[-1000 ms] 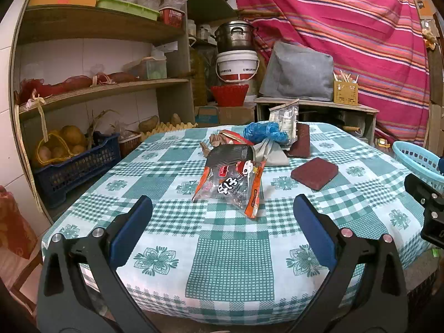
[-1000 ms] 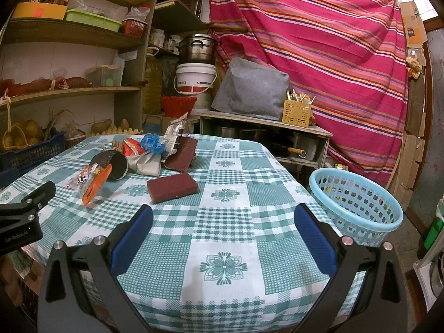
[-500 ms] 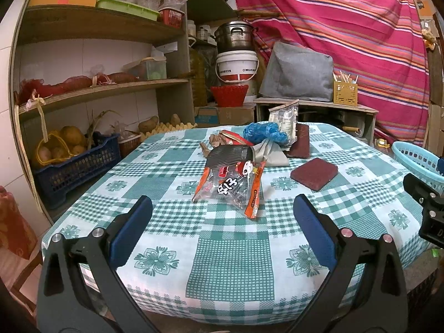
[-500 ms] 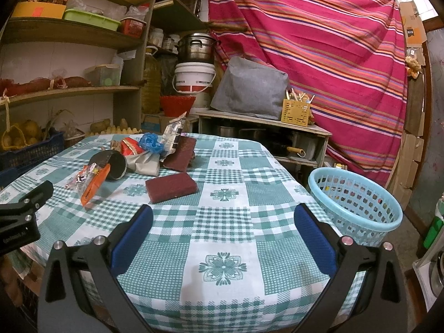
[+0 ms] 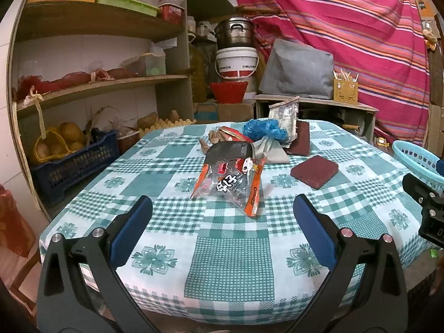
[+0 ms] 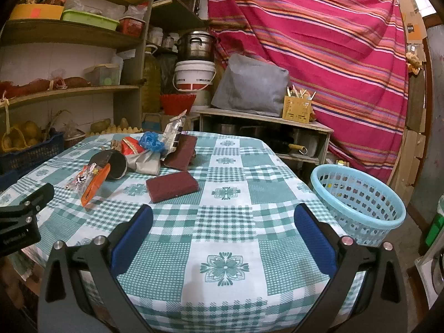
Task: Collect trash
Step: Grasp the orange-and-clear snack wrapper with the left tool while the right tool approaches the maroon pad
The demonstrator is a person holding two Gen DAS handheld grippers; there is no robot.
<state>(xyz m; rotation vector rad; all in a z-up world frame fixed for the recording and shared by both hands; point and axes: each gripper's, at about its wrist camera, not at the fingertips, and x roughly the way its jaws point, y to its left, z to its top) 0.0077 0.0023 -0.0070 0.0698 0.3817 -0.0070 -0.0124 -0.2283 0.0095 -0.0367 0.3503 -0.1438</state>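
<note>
Orange snack wrapper (image 5: pixel 231 184): bold white characters, unreadable

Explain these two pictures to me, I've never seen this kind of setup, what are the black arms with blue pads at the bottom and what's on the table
Those black arms are hand-held grippers: a person carries one in each hand, and no robot is involved. Each has a camera that looks forward between its two blue-padded fingers. One picture comes from the left gripper, the other from the right gripper. Both are open and hold nothing.

Each camera also catches the other gripper's black tip at the edge of its picture.

Both look at a table with a green checked cloth. On it lies an orange snack wrapper, with a pile of other trash behind it, including a blue bag. Two dark red pads are there too: one flat, one propped against the pile.

Beside the table is a light blue basket, probably meant for the trash.
</note>
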